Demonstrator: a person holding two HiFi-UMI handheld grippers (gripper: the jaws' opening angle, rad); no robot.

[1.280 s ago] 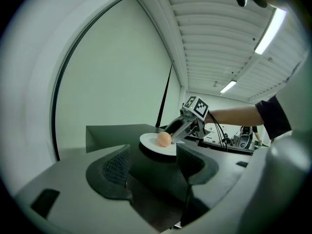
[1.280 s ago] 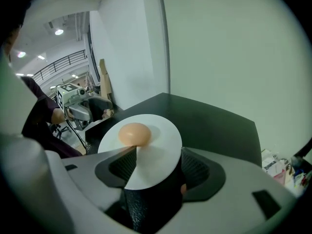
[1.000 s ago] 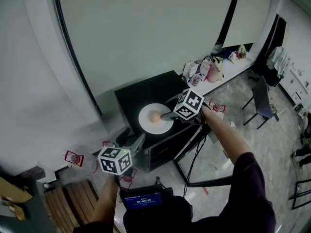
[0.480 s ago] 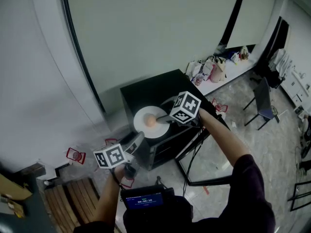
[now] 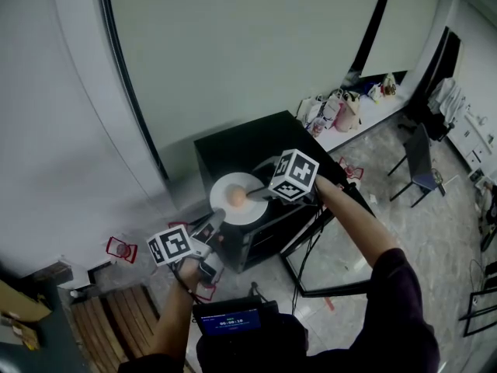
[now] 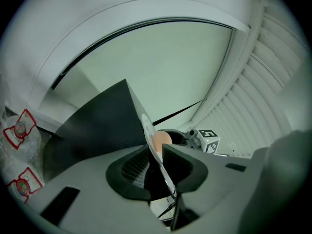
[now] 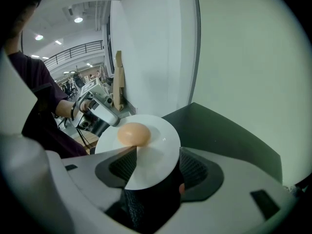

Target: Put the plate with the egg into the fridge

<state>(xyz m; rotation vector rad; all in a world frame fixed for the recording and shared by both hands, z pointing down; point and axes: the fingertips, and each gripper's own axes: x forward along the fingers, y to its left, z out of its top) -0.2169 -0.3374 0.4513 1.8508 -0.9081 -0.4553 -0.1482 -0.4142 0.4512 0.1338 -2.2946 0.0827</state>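
A white plate (image 5: 224,187) carrying a brown egg (image 5: 236,198) lies on the front left part of the black fridge's top (image 5: 248,142). My left gripper (image 5: 215,221) reaches in from below left, rolled on its side. Its jaws have just been closing, and they now pinch the plate's rim (image 6: 146,126) edge-on, with the egg (image 6: 160,140) just beyond. My right gripper (image 5: 257,192) stands open at the plate's right side. The plate (image 7: 158,147) reaches into the gap between its wide jaws, and the egg (image 7: 133,133) lies ahead of them.
A large pale wall panel rises behind the fridge. Bags (image 5: 342,107) crowd a low ledge at the right, and a dark chair (image 5: 419,165) stands beyond. Wooden slats (image 5: 116,317) and red-printed bags (image 5: 118,251) lie on the floor at the left.
The plate with the egg has slid left toward the fridge's front corner, the right gripper moving with it. The left gripper rolled and closed on the plate's rim.
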